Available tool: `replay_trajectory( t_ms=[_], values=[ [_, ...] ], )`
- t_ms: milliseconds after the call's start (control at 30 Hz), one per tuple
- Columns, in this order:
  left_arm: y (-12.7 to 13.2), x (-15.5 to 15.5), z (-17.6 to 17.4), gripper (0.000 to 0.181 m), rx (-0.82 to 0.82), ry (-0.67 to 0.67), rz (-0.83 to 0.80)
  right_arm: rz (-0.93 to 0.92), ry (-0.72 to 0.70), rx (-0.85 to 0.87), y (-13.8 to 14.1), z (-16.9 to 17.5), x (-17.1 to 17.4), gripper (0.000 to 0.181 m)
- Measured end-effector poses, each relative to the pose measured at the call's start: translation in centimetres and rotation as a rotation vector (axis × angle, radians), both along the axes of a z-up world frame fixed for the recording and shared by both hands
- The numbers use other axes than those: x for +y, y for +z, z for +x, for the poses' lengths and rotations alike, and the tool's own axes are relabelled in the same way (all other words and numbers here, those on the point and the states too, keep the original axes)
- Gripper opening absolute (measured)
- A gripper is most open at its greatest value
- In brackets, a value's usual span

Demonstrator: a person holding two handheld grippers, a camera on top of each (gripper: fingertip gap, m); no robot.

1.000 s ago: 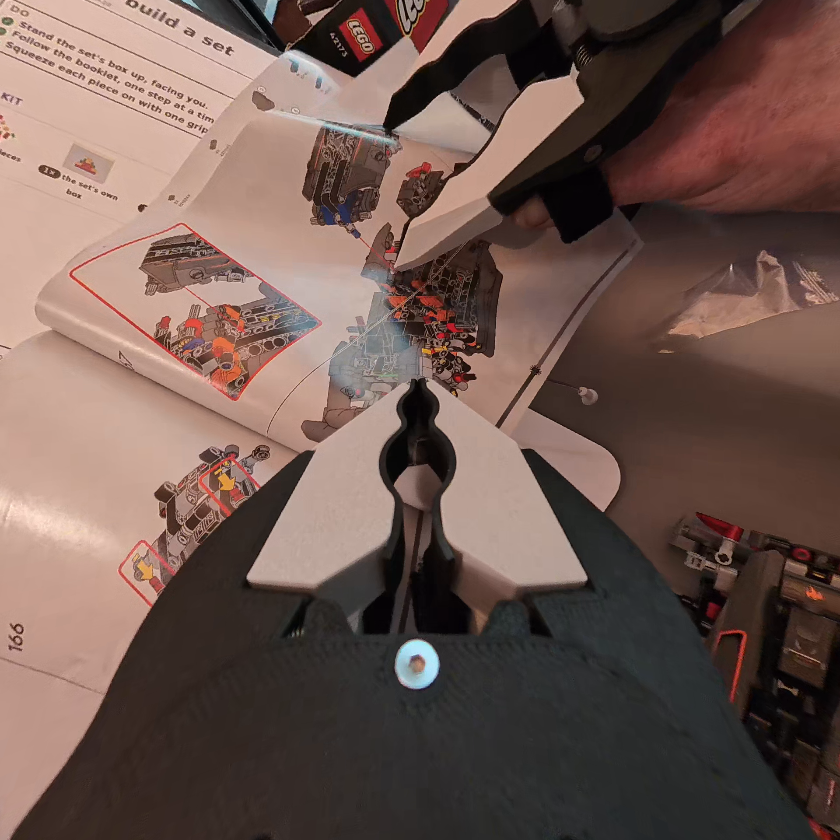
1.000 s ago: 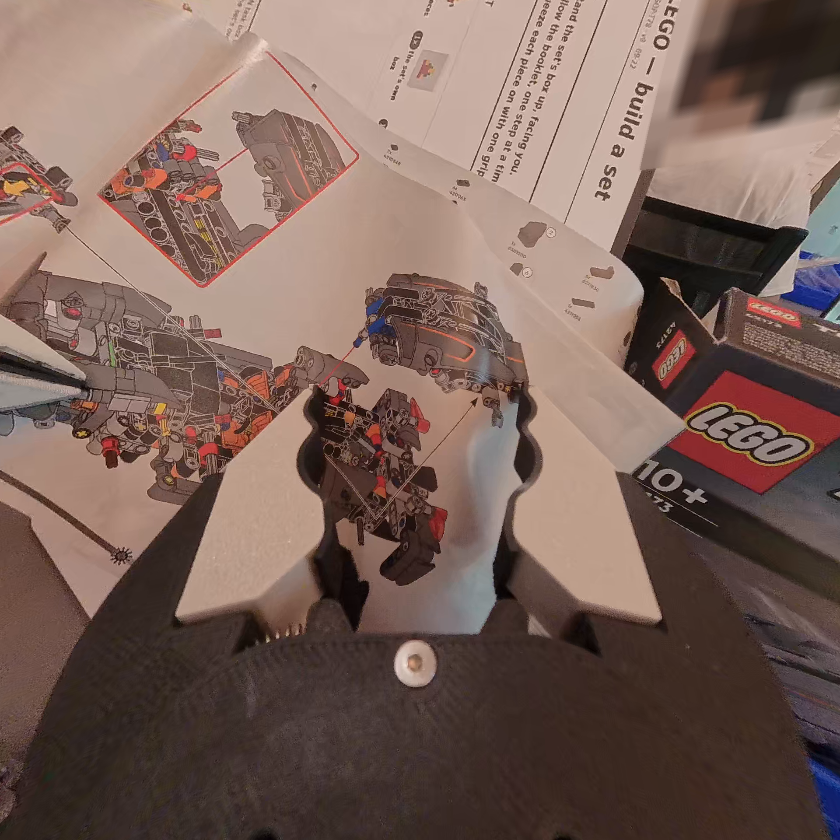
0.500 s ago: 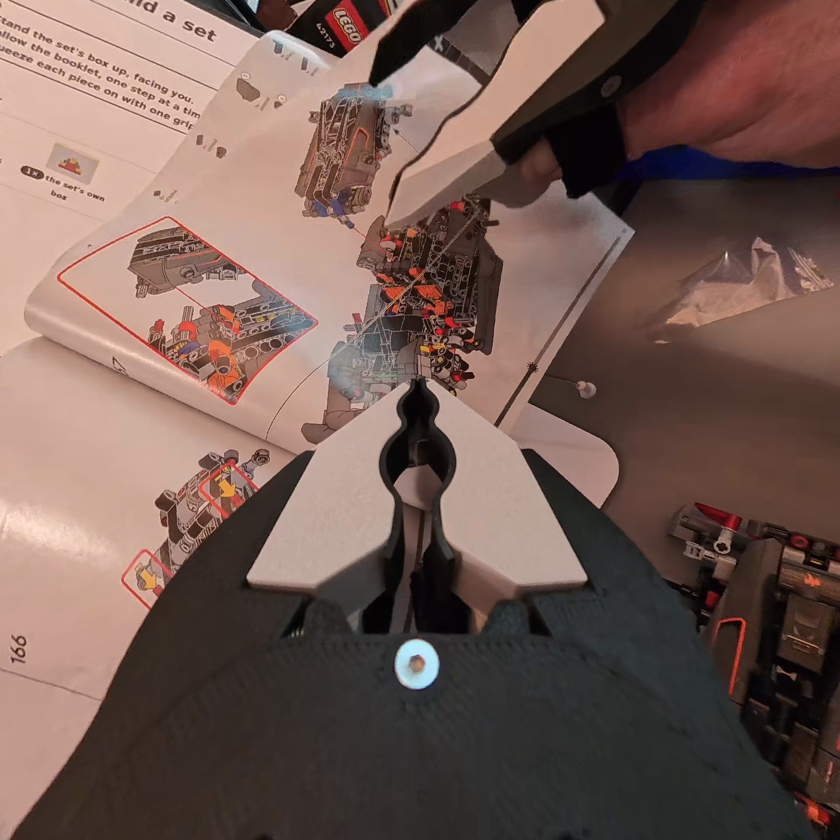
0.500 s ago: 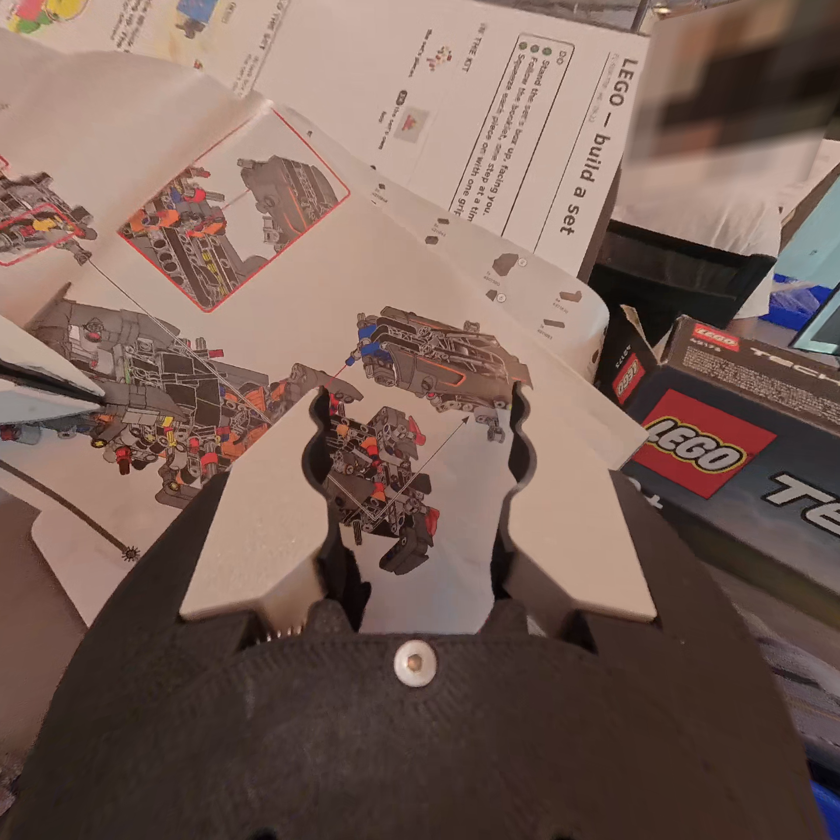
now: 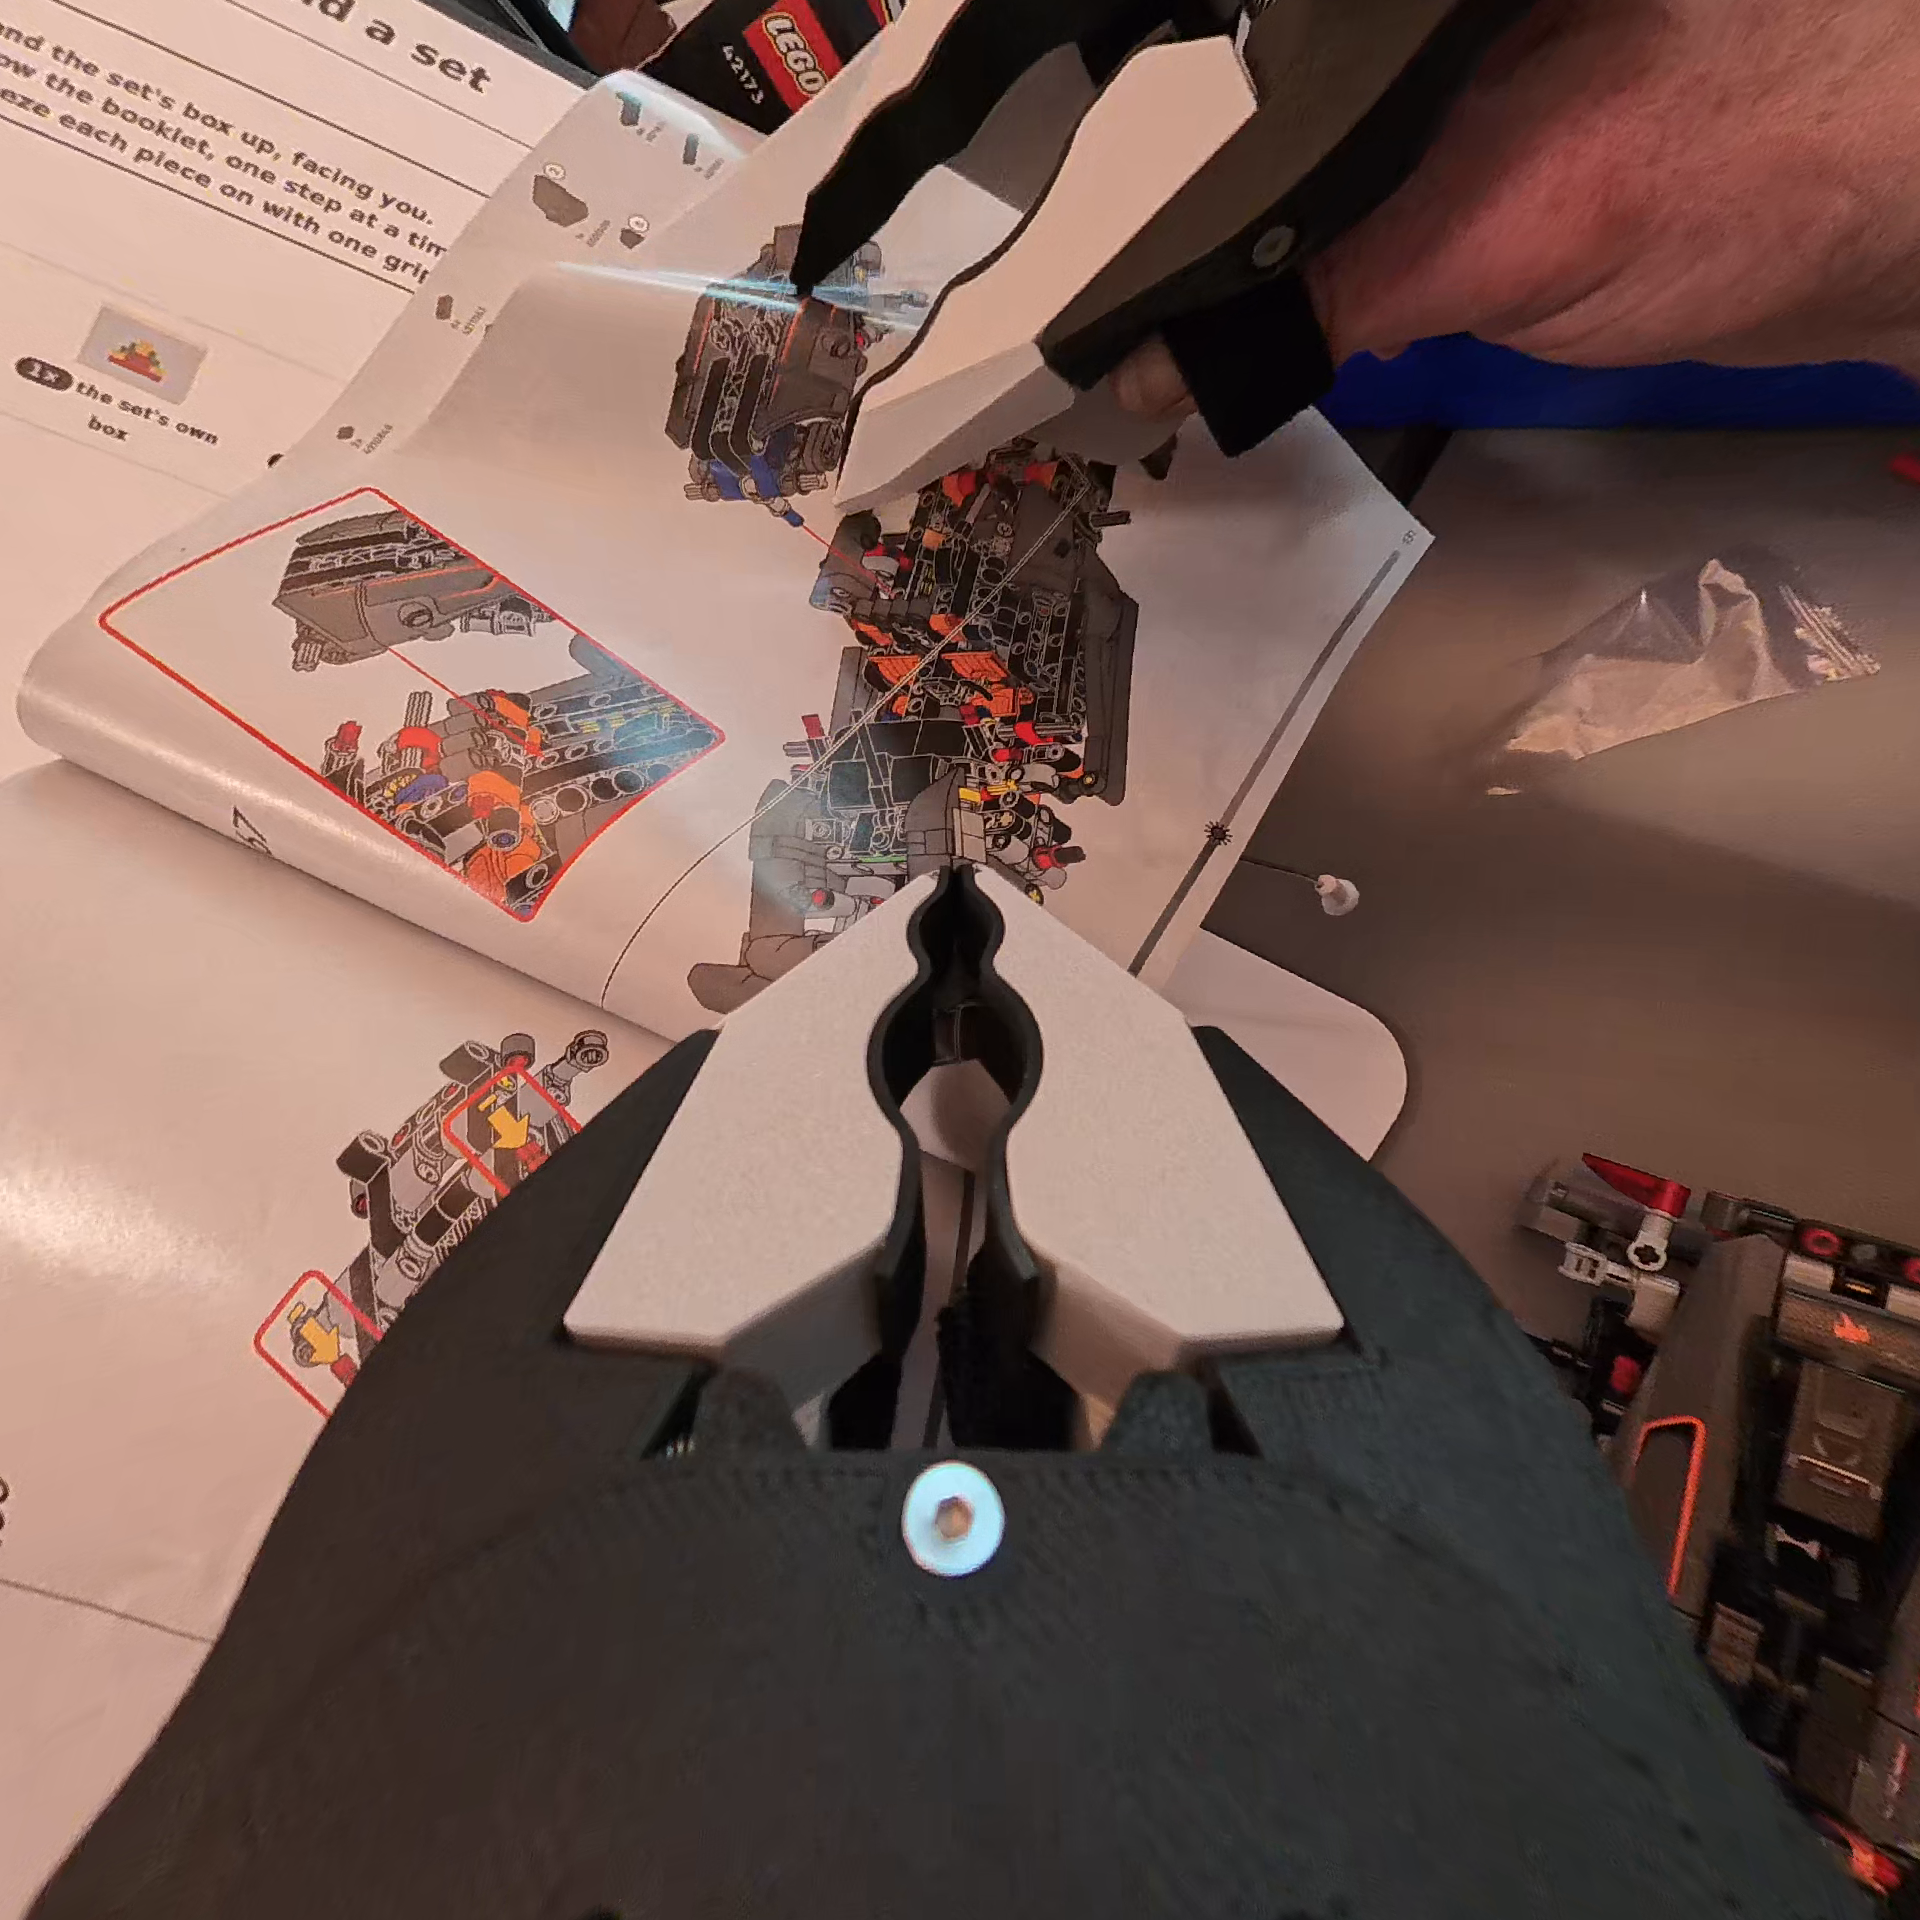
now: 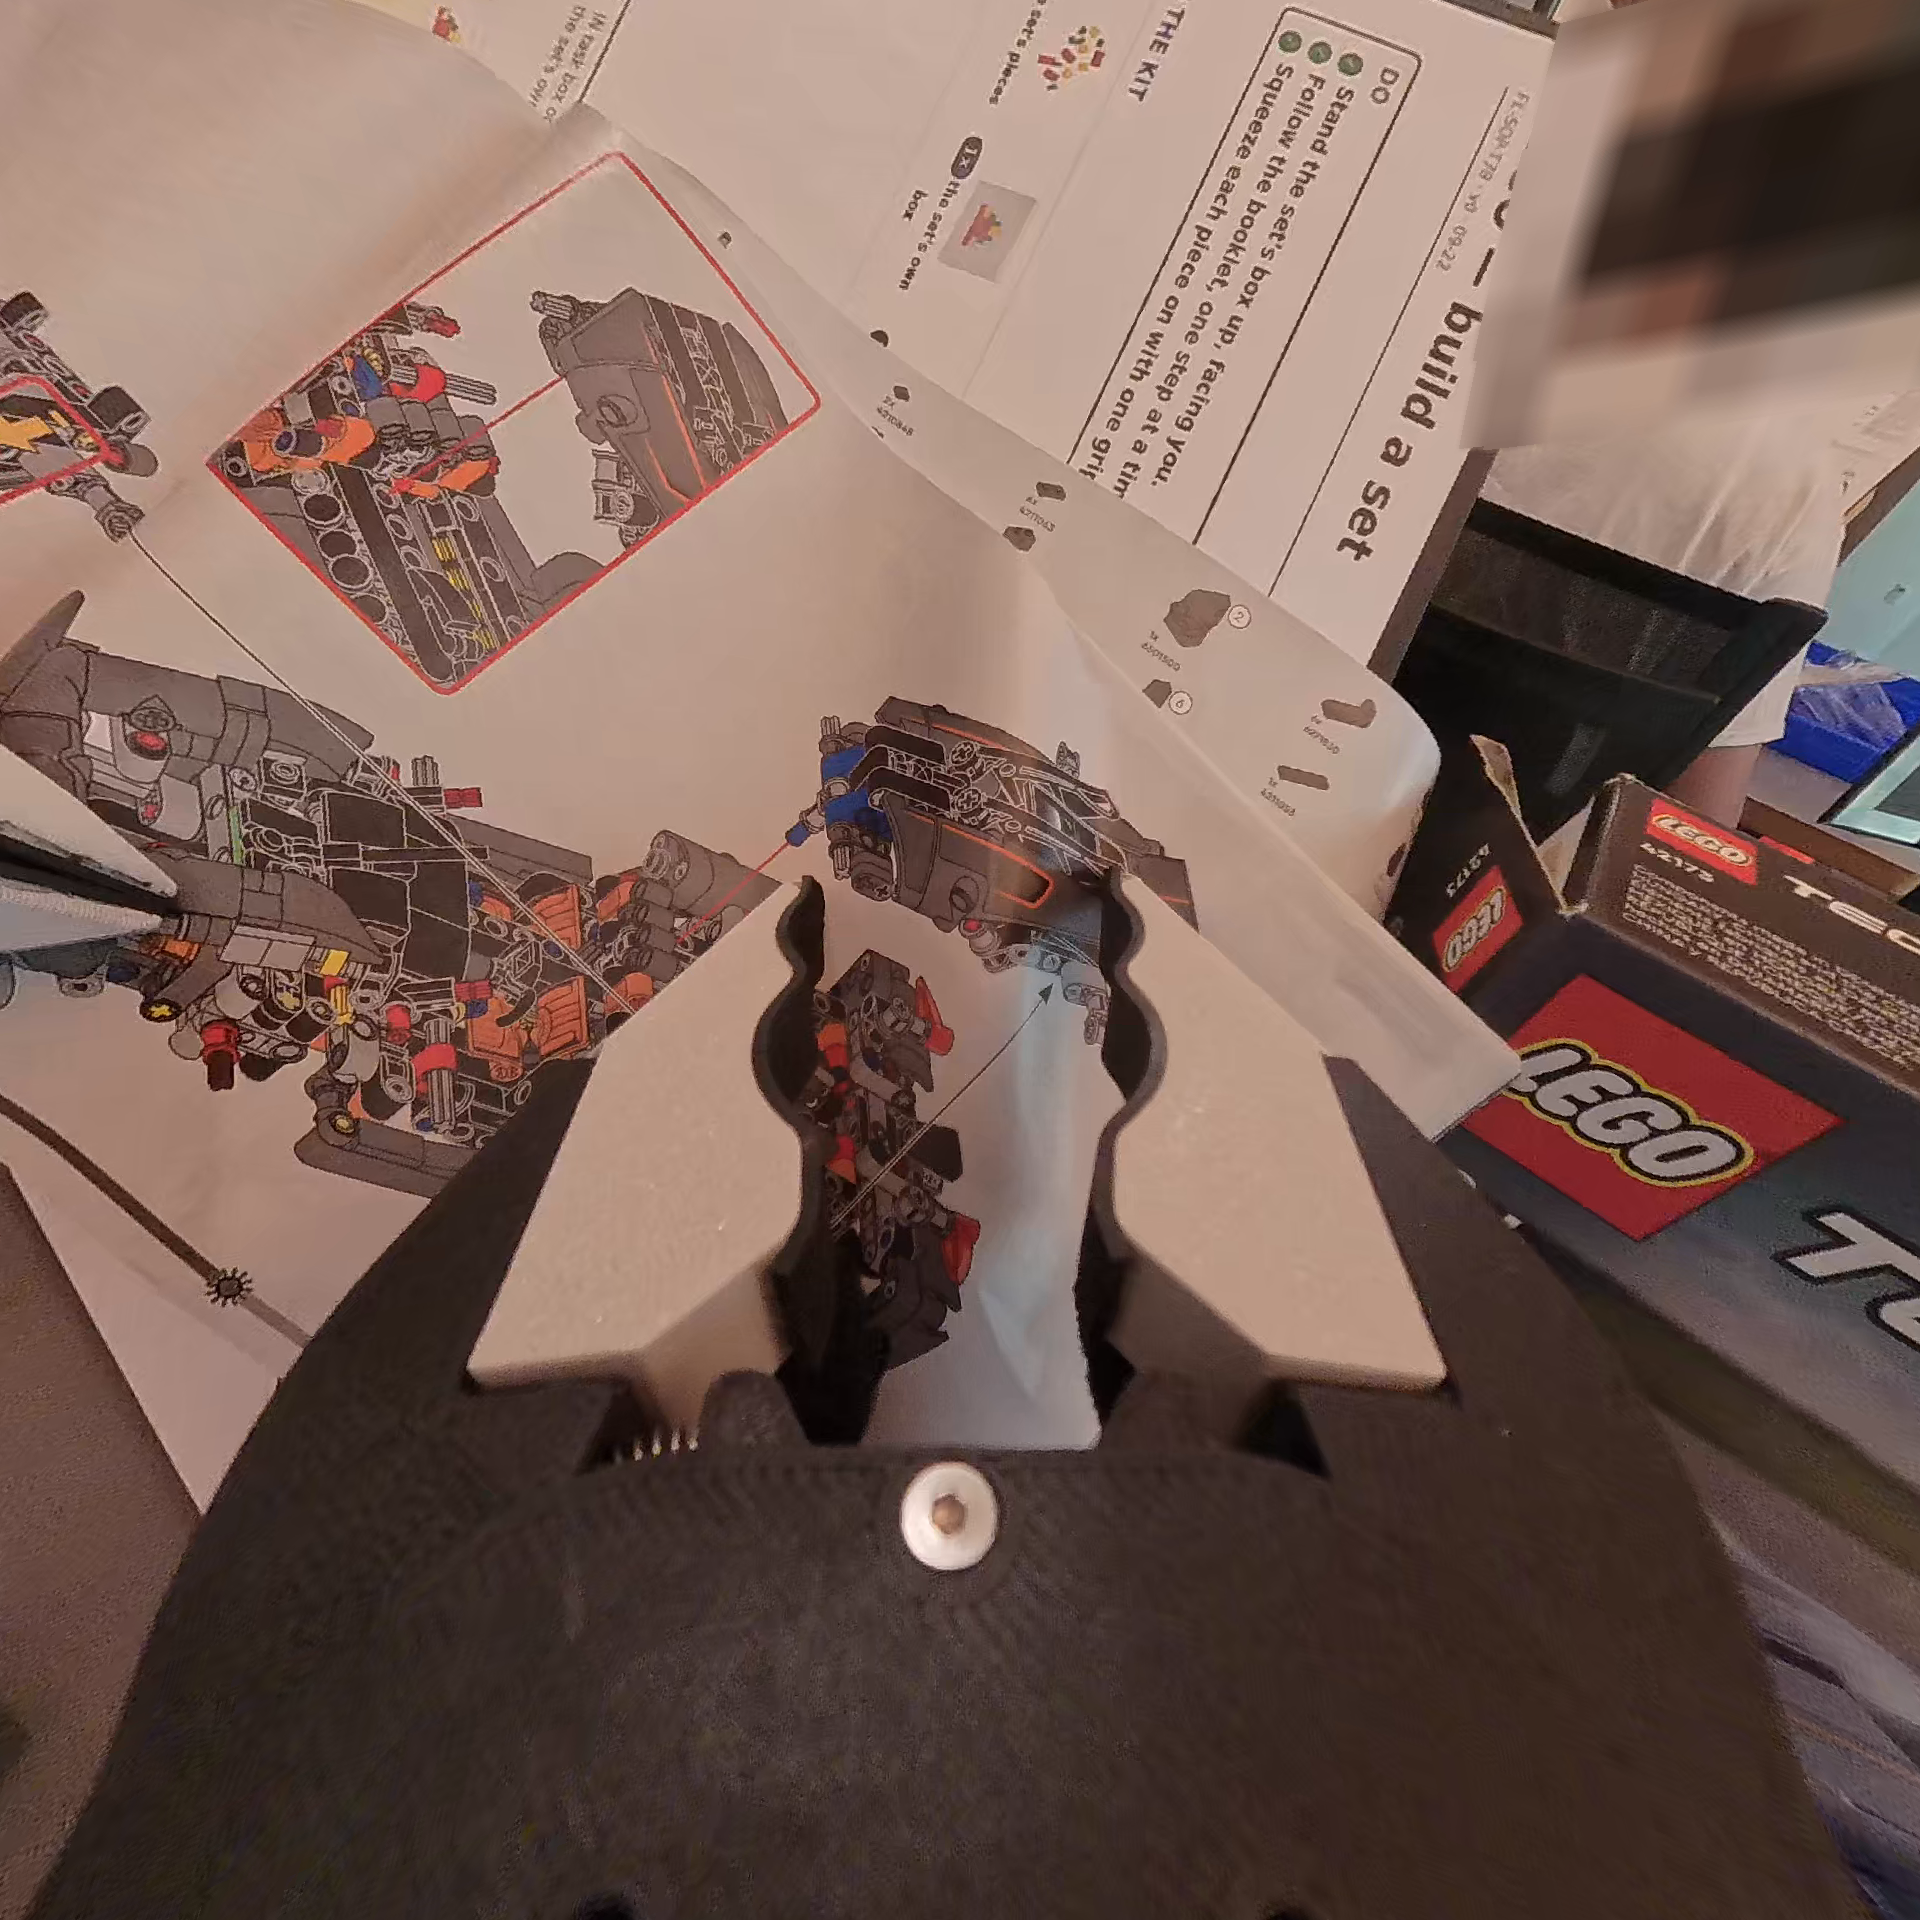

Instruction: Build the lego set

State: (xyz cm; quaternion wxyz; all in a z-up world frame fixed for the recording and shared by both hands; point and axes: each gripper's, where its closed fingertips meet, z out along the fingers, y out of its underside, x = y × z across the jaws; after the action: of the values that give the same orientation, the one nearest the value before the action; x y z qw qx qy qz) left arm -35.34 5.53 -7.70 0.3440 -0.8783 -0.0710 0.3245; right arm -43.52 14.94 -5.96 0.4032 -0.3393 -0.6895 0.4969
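The instruction booklet [image 5: 520,499] lies open on the grey table, its right page curling up at the far edge. My left gripper [image 5: 954,878] is shut, with its tips resting on the near part of that page. It also shows at the left edge of the right wrist view [image 6: 156,894]. My right gripper [image 6: 958,894] is open over the raised far part of the page [image 6: 623,260], with printed drawings between its fingers. In the left wrist view it [image 5: 842,384] is held by a hand [image 5: 1610,187]. A partly built dark grey model [image 5: 1787,1403] with orange trim sits at the right.
A white printed task sheet [image 5: 208,156] lies under the booklet at the far left. The dark set box [image 6: 1662,1091] stands right of the booklet. A crumpled clear bag [image 5: 1683,665] and a small white pin [image 5: 1335,894] lie on the table. The partly built dark grey model [image 5: 1787,1403] lies some 20 cm from my left tips, 30 cm from my right tips.
My right gripper has drawn back and risen a little over the curled page, still open. My left gripper has stayed shut in the same place on the page.
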Motion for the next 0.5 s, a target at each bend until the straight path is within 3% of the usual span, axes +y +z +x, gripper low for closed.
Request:
replay_trajectory(
  t_ms=[167,367,467,500],
  values=[
    [0.0,0.0,0.0,0.000,0.000,0.000,-0.001,0.037,0.008,0.004,0.0,0.2,-0.4,0.036],
    [0.1,0.1,0.1,0.000,0.007,-0.003,0.005,0.054,0.086,-0.010,0.5,1.8,-1.8,0.000],
    [0.8,0.0,0.7,0.003,0.044,-0.012,0.033,-0.055,0.192,-0.079,2.2,3.8,-3.2,0.000],
    [1.3,-0.1,1.0,0.011,0.060,-0.013,0.048,-0.097,0.237,-0.089,3.2,4.6,-3.7,0.000]
  ],
)
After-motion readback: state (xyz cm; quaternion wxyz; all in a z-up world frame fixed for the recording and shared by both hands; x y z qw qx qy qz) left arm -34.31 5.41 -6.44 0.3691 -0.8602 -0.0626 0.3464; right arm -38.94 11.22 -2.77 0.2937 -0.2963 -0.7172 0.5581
